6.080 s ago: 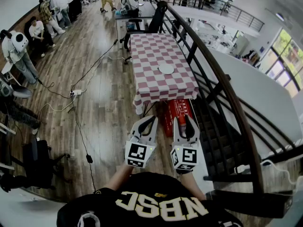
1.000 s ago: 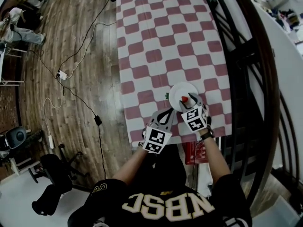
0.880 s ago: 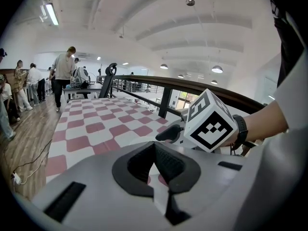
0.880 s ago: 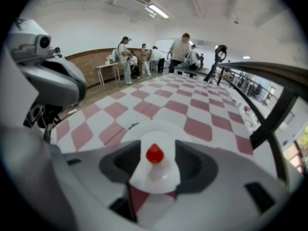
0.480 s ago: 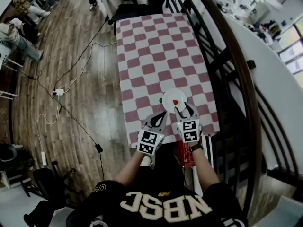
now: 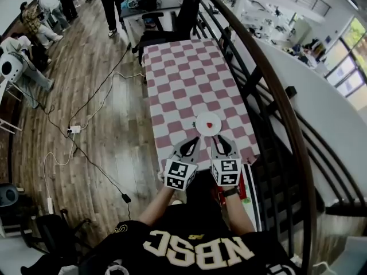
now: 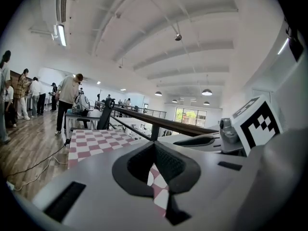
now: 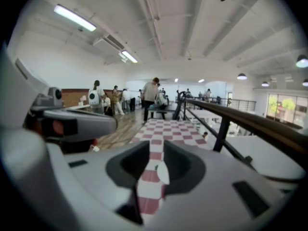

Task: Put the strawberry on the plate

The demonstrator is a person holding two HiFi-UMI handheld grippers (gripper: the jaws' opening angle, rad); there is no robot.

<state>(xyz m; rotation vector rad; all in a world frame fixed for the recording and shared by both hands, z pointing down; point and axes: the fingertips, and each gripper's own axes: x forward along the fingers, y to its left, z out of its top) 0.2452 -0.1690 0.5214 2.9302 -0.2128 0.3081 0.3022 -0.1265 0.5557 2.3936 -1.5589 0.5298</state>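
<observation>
Overhead we see the strawberry (image 6: 210,124) on the plate (image 6: 201,120); gripper views show left gripper (image 7: 154,145) clenched empty, right gripper (image 8: 155,150) jaws closing, empty

Open-plan workspace: mezzanine railing (image 6: 293,136), people (image 6: 34,17), wooden floor (image 6: 109,125).

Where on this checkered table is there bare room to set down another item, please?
The tablecloth is bare from the plate to the far end, and in the strip left of the plate. Only the near right part is taken, by the plate holding the strawberry.
</observation>
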